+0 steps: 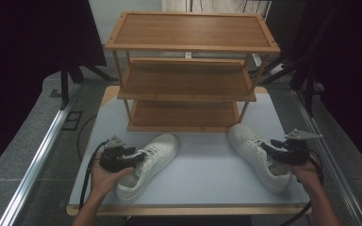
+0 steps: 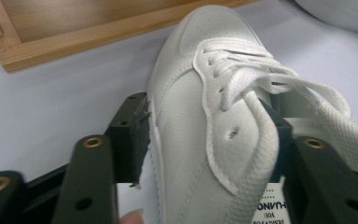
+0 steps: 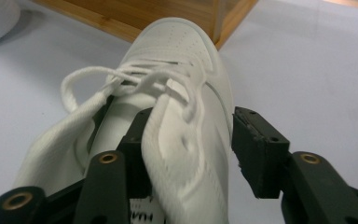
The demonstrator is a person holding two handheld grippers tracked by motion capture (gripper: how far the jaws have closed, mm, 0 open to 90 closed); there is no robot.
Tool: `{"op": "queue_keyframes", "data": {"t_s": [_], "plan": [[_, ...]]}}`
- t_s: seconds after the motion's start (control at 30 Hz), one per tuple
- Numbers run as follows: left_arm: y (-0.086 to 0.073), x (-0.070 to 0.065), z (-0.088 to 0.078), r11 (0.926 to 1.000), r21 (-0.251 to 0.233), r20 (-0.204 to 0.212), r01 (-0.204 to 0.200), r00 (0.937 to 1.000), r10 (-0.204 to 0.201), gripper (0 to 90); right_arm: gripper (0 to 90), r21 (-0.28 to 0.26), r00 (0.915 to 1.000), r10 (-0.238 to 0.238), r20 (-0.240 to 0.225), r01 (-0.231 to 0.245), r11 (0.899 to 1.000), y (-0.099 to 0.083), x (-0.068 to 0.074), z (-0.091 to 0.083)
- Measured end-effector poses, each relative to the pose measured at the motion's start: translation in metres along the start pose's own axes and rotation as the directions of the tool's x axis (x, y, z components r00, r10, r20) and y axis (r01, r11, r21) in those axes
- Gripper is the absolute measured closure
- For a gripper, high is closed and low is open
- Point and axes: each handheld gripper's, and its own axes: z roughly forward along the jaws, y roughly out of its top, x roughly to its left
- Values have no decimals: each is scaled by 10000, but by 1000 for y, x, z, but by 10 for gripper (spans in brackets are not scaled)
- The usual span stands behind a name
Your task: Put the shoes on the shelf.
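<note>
Your bench (image 1: 202,165) carries a three-tier wooden rack (image 1: 188,70) at its far half, and the high view alone shows all three bare shelves; each tongs view catches just a corner of the bottom tier. Two white sneakers lie in front of the rack, toes toward it: the left sneaker (image 1: 148,165) angled toward centre, the right sneaker (image 1: 259,155) near the bench's right edge. Your left tongs (image 1: 134,157) straddle the left sneaker's side wall by the collar, one jaw outside, one inside the opening. The left tongs view puts the outer jaw just beside the leather, but I cannot tell whether it presses. Your right tongs (image 1: 269,149) straddle the right sneaker's side wall likewise; the right tongs view shows a clear gap at the outer jaw, so they are released. The printed insole labels are cut off and unreadable. Both your hands wrap the tool bodies from behind, forearms entering from the bench's near edge.
</note>
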Motion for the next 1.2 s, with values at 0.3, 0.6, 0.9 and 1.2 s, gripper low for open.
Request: {"op": "queue_keyframes", "data": {"t_s": [0.3, 0.6, 0.9, 1.2], "plan": [[3, -3, 5, 9995, 232, 10, -200, 9998, 200, 735, 738, 249, 9992, -152, 378, 143, 9996, -1, -3, 6], [2, -5, 5, 9991, 57, -119, -414, 9991, 414, 821, 822, 137, 9988, -160, 472, 154, 9998, -3, -5, 6], [1, -4, -2, 9988, -479, 363, -23, 9993, 41, 819, 829, -583, 9993, 333, 141, -324, 9978, -8, -5, -2], [5, -2, -26, 9552, -2398, 2594, 1733, 9596, -1090, 818, 832, -1795, 9742, 1960, -1116, -2137, 9603, -16, -2, -23]]}}
